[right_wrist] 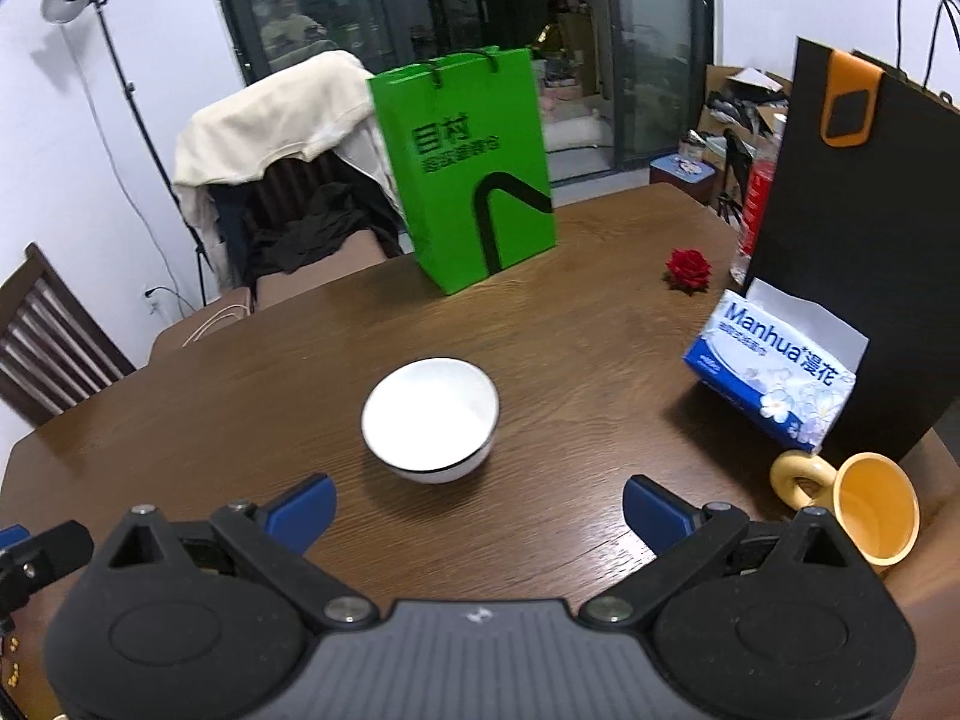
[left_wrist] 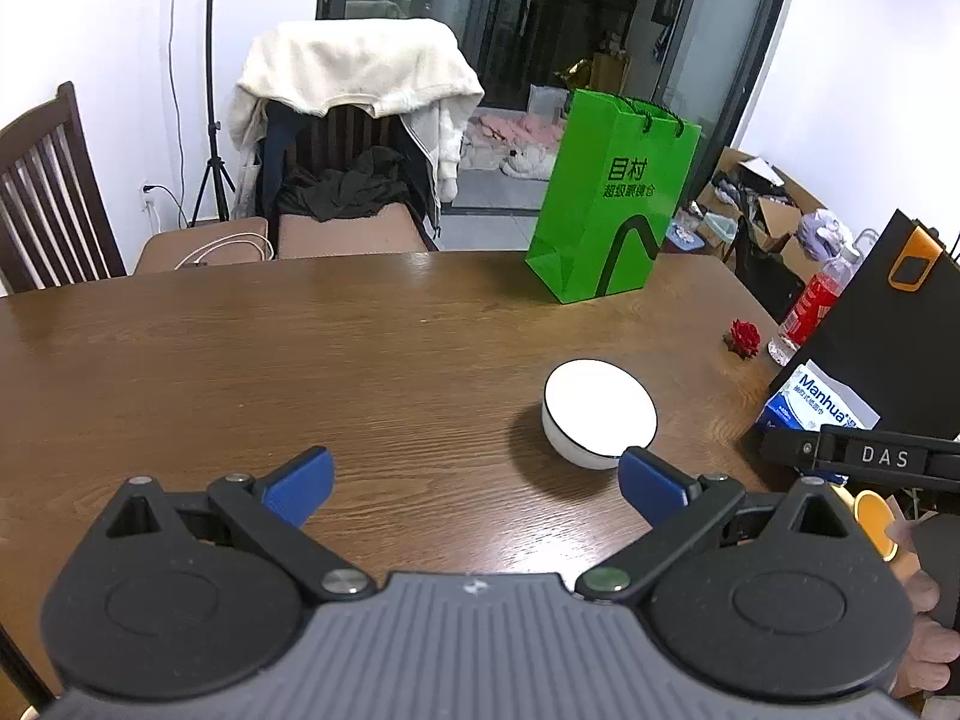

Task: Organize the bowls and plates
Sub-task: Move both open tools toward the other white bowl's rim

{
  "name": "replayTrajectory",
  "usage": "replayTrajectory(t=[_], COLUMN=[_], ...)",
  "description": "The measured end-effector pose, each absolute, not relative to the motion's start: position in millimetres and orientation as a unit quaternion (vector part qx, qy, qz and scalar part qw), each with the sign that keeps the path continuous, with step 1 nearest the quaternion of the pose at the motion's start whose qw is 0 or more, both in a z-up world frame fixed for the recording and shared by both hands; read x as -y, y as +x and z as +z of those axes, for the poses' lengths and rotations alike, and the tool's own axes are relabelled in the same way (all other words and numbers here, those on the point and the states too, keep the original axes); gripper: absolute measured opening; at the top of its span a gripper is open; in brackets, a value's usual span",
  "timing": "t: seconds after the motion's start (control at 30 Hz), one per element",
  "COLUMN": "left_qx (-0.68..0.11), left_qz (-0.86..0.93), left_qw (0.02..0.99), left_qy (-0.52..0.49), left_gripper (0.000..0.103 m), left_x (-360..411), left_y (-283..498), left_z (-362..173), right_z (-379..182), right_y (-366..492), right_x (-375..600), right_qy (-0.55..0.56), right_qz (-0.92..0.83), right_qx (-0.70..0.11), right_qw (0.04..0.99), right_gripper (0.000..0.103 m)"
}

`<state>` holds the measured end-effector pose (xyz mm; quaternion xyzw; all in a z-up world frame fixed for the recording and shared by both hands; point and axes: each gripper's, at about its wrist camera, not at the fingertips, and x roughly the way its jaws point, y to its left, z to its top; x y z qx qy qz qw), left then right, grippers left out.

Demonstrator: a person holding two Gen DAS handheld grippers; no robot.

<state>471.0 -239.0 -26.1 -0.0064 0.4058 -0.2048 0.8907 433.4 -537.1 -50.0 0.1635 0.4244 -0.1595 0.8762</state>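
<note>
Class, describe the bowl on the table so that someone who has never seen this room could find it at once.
Start at the brown wooden table and find the tall green paper bag standing on it. In front of the bag, out in the open, sits the bowl. It is the only round white dish there, empty, with a thin dark line round its rim.

Home dining room: wooden table, slatted chair at 9 o'clock, jacket-draped chair at 12, glass balcony doors behind, cardboard clutter at 2.
</note>
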Motion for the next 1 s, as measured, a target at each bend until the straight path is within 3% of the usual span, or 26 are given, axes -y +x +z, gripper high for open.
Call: replayTrajectory(t=[0.47,1.0], left_qx=[-0.431,-0.481], left_qz=[-0.215,-0.196], left_qw=[0.876,0.853], left_qy=[0.027,0.049], left_gripper=[0.103,0.103], left_x=[306,358], left_y=[528,596], left_z=[-43,-108], right_z=[-77,-139], right_y=[469,534], right_x=[577,604], right_qy=[0.181,0.195], right_qz=[-0.165,-0.17], right_qx=[-0.449,-0.491], right_qw=[0.859,0.832], right_gripper=[0.101,0.098])
